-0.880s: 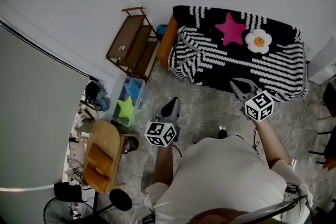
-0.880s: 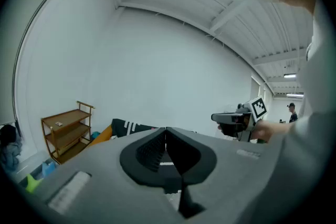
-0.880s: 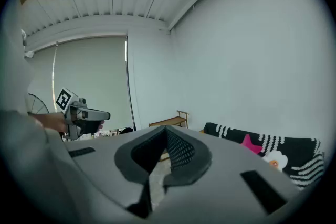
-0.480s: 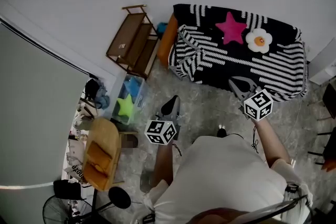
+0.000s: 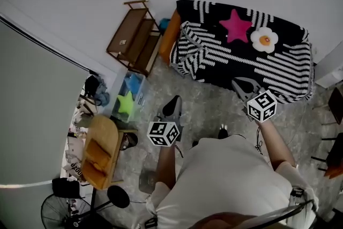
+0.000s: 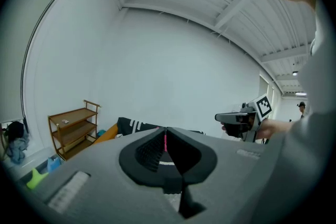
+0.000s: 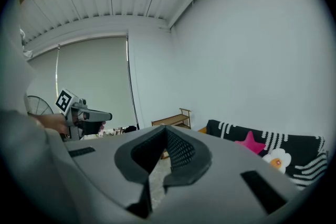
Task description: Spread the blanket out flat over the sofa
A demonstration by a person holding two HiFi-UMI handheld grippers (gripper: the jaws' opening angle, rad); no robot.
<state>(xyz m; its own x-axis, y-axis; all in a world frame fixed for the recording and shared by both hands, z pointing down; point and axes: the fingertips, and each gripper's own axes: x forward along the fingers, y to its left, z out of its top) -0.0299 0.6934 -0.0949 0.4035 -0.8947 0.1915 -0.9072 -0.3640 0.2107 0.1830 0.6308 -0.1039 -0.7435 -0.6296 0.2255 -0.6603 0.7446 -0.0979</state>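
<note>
Striped blanket (image 5: 252, 64) lies over the sofa (image 5: 169, 40); both tools are clenched and empty.
The black knit with white dashed stripes covers seat and back, rumpled at its left end beside the orange sofa arm. A pink star cushion (image 5: 236, 25) and a white flower cushion (image 5: 264, 39) rest on it. The left tool (image 5: 172, 109) and right tool (image 5: 244, 86) hang above the speckled floor, short of the blanket.

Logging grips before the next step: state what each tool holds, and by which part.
Nothing is held. The left tool and the right tool both have their jaws shut on nothing, clear of the striped blanket.
</note>
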